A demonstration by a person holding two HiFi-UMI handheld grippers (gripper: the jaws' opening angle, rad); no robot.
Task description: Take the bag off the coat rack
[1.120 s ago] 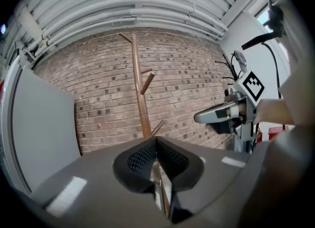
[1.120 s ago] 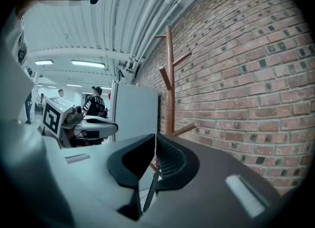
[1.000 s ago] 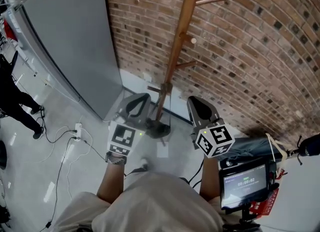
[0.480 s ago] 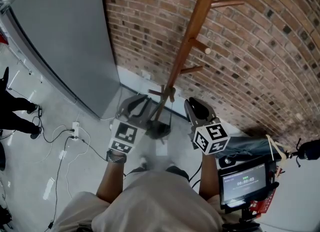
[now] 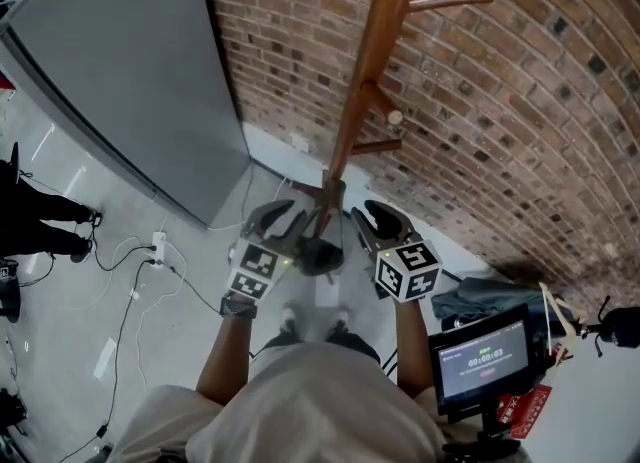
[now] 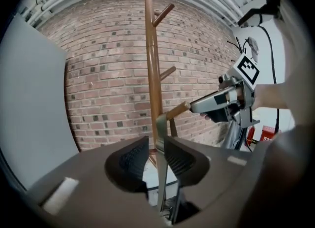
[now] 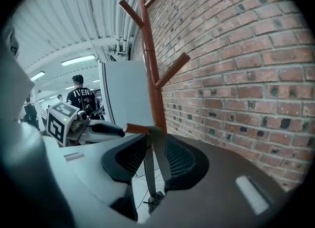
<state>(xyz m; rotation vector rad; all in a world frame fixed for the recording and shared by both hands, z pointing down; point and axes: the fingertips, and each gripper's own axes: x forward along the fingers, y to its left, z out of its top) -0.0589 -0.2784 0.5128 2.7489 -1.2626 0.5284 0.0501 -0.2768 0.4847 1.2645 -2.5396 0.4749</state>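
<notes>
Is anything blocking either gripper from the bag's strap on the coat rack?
Nothing visible does. The strap hangs from a low peg of the coat rack and runs between the open jaws of both the left gripper and the right gripper.

I read only "IVER" in white on a person's black shirt [image 7: 81, 94]; digits on my screen [image 5: 478, 361] were too small.

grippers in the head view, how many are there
2. The left gripper sits just left of the coat rack pole, the right gripper just right of it, jaws of each apart around the bag strap.
</notes>
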